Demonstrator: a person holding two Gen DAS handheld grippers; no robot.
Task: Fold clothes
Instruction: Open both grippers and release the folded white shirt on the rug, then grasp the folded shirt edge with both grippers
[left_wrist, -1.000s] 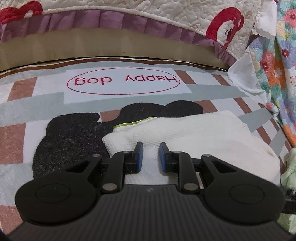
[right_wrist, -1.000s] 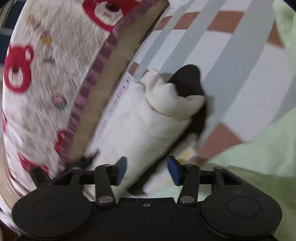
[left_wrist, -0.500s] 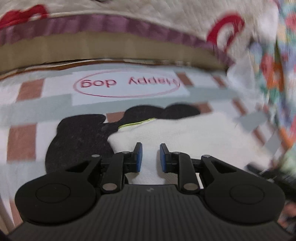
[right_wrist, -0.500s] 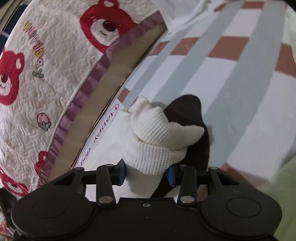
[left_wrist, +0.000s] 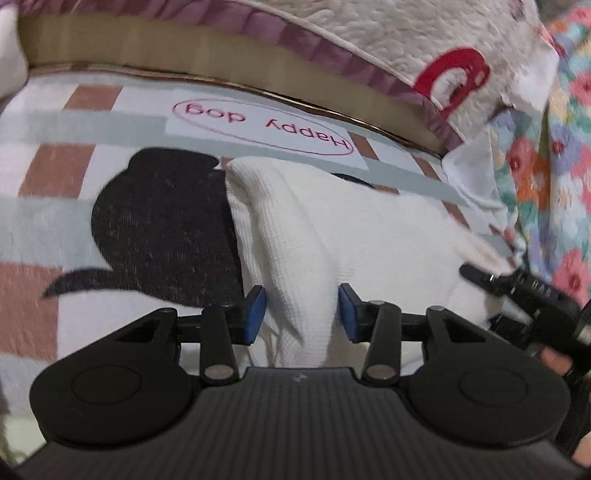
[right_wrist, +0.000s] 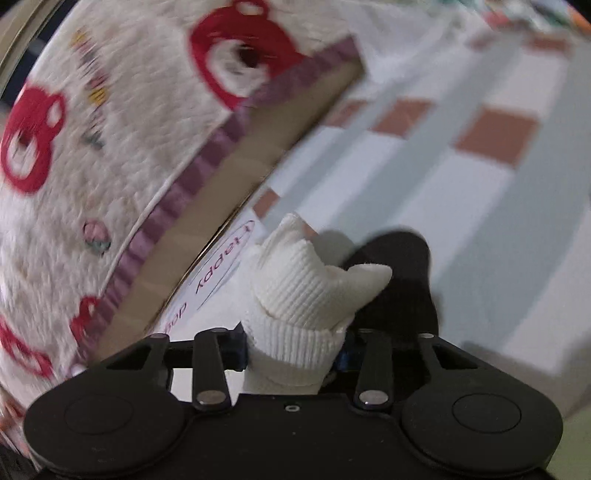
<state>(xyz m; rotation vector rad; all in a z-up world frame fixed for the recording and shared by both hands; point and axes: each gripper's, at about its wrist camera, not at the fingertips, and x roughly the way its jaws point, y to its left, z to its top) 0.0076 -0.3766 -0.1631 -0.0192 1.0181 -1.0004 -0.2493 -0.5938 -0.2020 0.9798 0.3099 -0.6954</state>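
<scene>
In the left wrist view, the lower left of the frame is taken by the striped brown, grey and white printed mat with its black dog silhouette and, higher up, the red "Happy dog" oval. At centre, the white waffle-knit garment starts right at the left gripper and stretches away toward the upper left corner of its own fold and out to the right edge of the frame, so its long axis runs roughly left to right across the picture. A ridge of that cloth rises between the blue pads, but the jaws are opening and the pads stand clear of it on both sides, so I judge nothing is gripped here. At the lower right of this view the black tip of the right gripper reaches into the garment's far end. In the right wrist view, the quilted cream bedcover with red bears fills the upper left; at lower centre a bunched end of the same garment stands up between the fingers of the right gripper, which is about half closed and pinching it. The coming fold therefore looks to turn on the right hand: it alone has the cloth, at the right-hand end, with the free length lying toward the left gripper.
</scene>
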